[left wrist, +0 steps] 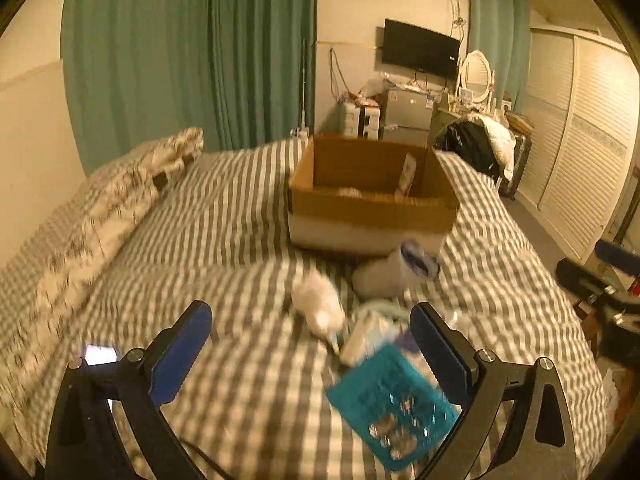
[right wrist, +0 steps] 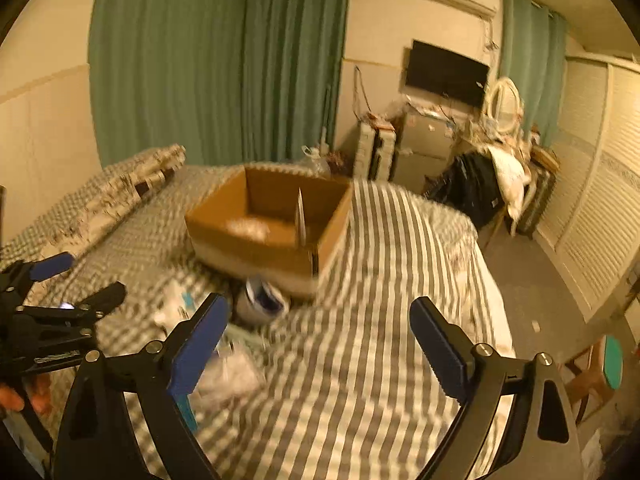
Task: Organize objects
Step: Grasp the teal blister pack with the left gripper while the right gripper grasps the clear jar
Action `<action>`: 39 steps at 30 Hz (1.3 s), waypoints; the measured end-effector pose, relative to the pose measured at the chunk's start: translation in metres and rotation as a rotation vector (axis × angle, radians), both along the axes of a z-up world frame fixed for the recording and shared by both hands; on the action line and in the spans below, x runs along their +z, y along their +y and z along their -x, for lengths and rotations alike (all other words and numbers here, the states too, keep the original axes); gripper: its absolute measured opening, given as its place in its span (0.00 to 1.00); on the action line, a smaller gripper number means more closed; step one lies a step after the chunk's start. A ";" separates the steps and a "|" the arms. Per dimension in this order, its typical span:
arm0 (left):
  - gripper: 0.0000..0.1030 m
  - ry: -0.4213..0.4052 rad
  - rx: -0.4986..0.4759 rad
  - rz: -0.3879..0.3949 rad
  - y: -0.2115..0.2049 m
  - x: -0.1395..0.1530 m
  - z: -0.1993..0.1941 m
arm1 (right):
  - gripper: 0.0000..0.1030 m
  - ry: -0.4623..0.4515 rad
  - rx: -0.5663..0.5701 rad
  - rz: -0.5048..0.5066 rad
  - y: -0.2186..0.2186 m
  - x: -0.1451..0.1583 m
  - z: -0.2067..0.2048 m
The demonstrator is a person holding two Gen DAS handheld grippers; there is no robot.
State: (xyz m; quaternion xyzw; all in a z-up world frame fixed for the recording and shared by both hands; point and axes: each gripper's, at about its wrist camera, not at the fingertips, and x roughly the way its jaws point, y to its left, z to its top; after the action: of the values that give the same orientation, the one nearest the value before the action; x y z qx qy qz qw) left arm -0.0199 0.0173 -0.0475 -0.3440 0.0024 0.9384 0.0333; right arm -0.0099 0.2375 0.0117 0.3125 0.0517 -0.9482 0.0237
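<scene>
An open cardboard box [left wrist: 372, 208] stands on the striped bed [left wrist: 224, 216], with a few items inside. In front of it lie a white roll-like pack [left wrist: 394, 272], a crumpled white bag [left wrist: 318, 304], a clear packet [left wrist: 370, 336] and a teal blister card [left wrist: 394, 400]. My left gripper [left wrist: 312, 332] is open and empty above the bed, the teal card just inside its right finger. My right gripper [right wrist: 320, 328] is open and empty over the striped cover, right of the pile. The box [right wrist: 272, 228] and the white pack [right wrist: 262, 300] also show in the right wrist view, as does the left gripper [right wrist: 76, 280].
Pillows [left wrist: 132, 188] lie along the bed's left side by green curtains [left wrist: 192, 52]. Beyond the bed stand a small fridge [left wrist: 408, 114], a TV [left wrist: 420, 48], a chair with clothes [left wrist: 480, 144] and a louvred wardrobe [left wrist: 580, 140]. A stool [right wrist: 600, 364] stands on the floor at right.
</scene>
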 end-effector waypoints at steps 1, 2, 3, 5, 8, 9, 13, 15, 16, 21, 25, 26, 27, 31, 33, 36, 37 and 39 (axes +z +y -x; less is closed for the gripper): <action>0.99 -0.013 -0.005 -0.003 0.000 -0.008 -0.003 | 0.90 -0.015 -0.005 0.002 0.001 -0.012 -0.003; 0.99 -0.025 -0.008 -0.003 0.002 -0.014 -0.005 | 0.90 -0.033 -0.010 0.006 0.002 -0.021 -0.004; 0.99 -0.037 -0.009 -0.002 0.005 -0.019 -0.006 | 0.90 -0.055 -0.014 0.011 0.003 -0.030 -0.005; 0.99 -0.072 -0.024 -0.002 0.012 -0.029 -0.007 | 0.90 -0.100 -0.026 0.022 0.008 -0.046 -0.004; 0.99 -0.097 -0.032 -0.011 0.019 -0.039 -0.005 | 0.90 -0.114 -0.047 0.024 0.014 -0.053 -0.003; 0.99 -0.107 -0.037 -0.012 0.023 -0.042 -0.004 | 0.90 -0.113 -0.052 0.024 0.016 -0.052 -0.002; 0.99 -0.163 -0.056 -0.011 0.031 -0.058 0.000 | 0.90 -0.109 -0.060 0.025 0.017 -0.052 -0.003; 0.99 -0.197 -0.062 -0.008 0.034 -0.066 0.001 | 0.90 -0.114 -0.059 0.024 0.018 -0.054 -0.002; 0.99 -0.210 -0.062 -0.003 0.035 -0.070 0.002 | 0.90 -0.117 -0.058 0.025 0.018 -0.055 -0.002; 0.99 -0.232 -0.082 0.016 0.041 -0.078 0.002 | 0.90 -0.130 -0.055 0.013 0.015 -0.060 -0.001; 0.98 -0.241 -0.113 0.026 0.045 -0.081 -0.002 | 0.90 -0.139 -0.051 0.006 0.013 -0.062 -0.001; 0.95 -0.240 -0.122 0.026 0.046 -0.080 -0.003 | 0.90 -0.139 -0.051 0.005 0.013 -0.063 -0.001; 0.85 -0.238 -0.132 0.022 0.047 -0.079 -0.006 | 0.90 -0.139 -0.051 0.003 0.013 -0.062 -0.001; 0.44 -0.269 -0.207 -0.036 0.049 -0.076 -0.009 | 0.90 -0.138 -0.055 0.000 0.012 -0.062 -0.004; 0.17 -0.267 -0.239 -0.044 0.053 -0.073 -0.014 | 0.90 -0.135 -0.056 -0.003 0.012 -0.061 -0.005; 0.09 -0.237 -0.271 -0.019 0.057 -0.066 -0.021 | 0.90 -0.130 -0.056 -0.007 0.010 -0.058 -0.007; 0.08 -0.226 -0.277 -0.022 0.056 -0.062 -0.023 | 0.90 -0.127 -0.055 -0.008 0.009 -0.057 -0.008; 0.08 -0.204 -0.272 -0.036 0.051 -0.053 -0.025 | 0.90 -0.123 -0.047 -0.011 0.006 -0.056 -0.009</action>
State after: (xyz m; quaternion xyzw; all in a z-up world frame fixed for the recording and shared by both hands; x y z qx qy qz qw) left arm 0.0053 0.0682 -0.1009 -0.4335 0.0287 0.8853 0.1661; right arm -0.0011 0.2437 -0.0444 0.3715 0.0480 -0.9272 0.0029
